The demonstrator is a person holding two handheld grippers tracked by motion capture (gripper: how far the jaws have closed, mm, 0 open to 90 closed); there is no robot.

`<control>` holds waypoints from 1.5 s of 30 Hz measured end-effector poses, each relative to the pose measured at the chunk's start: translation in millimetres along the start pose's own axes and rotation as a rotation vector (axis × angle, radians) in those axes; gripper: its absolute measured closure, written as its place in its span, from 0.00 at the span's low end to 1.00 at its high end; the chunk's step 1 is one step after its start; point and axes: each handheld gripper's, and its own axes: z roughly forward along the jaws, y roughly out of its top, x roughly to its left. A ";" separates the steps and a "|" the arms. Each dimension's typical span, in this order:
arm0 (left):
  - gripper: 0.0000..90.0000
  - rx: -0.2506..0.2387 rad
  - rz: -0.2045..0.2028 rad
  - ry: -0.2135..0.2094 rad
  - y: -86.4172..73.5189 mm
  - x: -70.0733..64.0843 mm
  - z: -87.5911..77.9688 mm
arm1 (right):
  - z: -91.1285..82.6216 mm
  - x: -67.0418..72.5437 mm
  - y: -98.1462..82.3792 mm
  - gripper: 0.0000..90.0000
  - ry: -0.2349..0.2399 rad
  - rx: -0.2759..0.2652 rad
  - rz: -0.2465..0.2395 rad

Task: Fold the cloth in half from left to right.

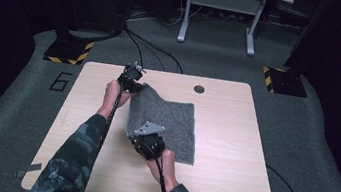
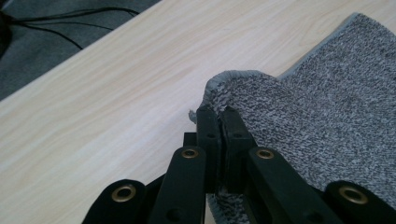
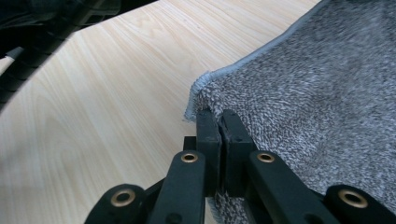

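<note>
A grey fuzzy cloth lies on the light wooden table, its left edge raised off the surface. My left gripper is shut on the cloth's far left corner. In the left gripper view the cloth folds over the pinched jaw tips of the left gripper. My right gripper is shut on the near left corner. The right gripper view has the hemmed corner of the cloth clamped between the tips of the right gripper. The cloth's right side still rests flat on the table.
A round dark hole sits in the table beyond the cloth. Cables run over the grey floor behind the table, by a metal stand. Hazard-striped bases stand at both far corners. Bare wood lies to the right of the cloth.
</note>
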 end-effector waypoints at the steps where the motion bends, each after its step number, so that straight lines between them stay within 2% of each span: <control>1: 0.98 0.007 -0.002 0.004 -0.4 1.7 -2.2 | 0.6 1.7 1.2 0.98 -0.002 -0.006 -0.004; 5: 0.98 0.017 -0.001 0.029 -2.0 9.9 -9.2 | -1.5 5.2 8.0 0.98 0.002 -0.029 -0.011; 9: 0.98 0.029 -0.013 0.011 0.6 14.7 -13.6 | -5.3 2.3 8.5 0.98 -0.001 -0.040 0.000; 13: 0.97 0.034 -0.016 0.005 6.2 12.3 -15.3 | -9.3 -1.2 6.6 0.98 -0.005 -0.045 0.007; 14: 0.96 0.054 -0.005 0.004 8.0 9.0 -12.7 | -10.8 -3.1 4.4 0.98 -0.007 -0.040 0.008; 15: 0.96 0.054 -0.005 0.004 8.0 9.0 -12.7 | -10.8 -3.1 4.4 0.98 -0.007 -0.040 0.008; 20: 0.95 0.092 -0.022 -0.014 7.3 5.9 -3.7 | -12.9 -5.8 0.5 0.98 -0.010 -0.061 0.037; 23: 0.93 0.095 -0.024 -0.022 7.1 5.5 -1.9 | -16.5 -5.0 -0.6 0.98 -0.020 -0.072 0.035; 25: 0.89 0.098 -0.028 -0.023 6.9 5.8 -1.7 | -20.5 -7.5 -2.6 0.98 -0.027 -0.099 0.051; 29: 0.86 0.102 -0.045 -0.042 4.2 10.4 0.3 | -23.9 -9.3 -5.1 0.98 -0.028 -0.101 0.063; 32: 0.86 0.107 -0.058 -0.052 1.8 12.9 3.7 | -28.1 -11.4 -8.6 0.98 -0.030 -0.110 0.069; 33: 0.88 0.108 -0.065 -0.064 1.3 13.6 4.1 | -29.0 -12.2 -9.5 0.98 -0.033 -0.112 0.076; 34: 0.95 0.096 -0.069 -0.066 0.9 13.3 4.7 | -30.9 -15.2 -12.3 0.98 -0.031 -0.121 0.089; 38: 0.97 0.096 -0.044 -0.057 5.2 8.1 2.7 | -33.2 -20.6 -14.7 0.97 -0.035 -0.143 0.106; 45: 0.98 0.100 -0.022 -0.023 11.5 10.7 -5.0 | -30.1 -15.7 -10.1 0.98 -0.032 -0.151 0.099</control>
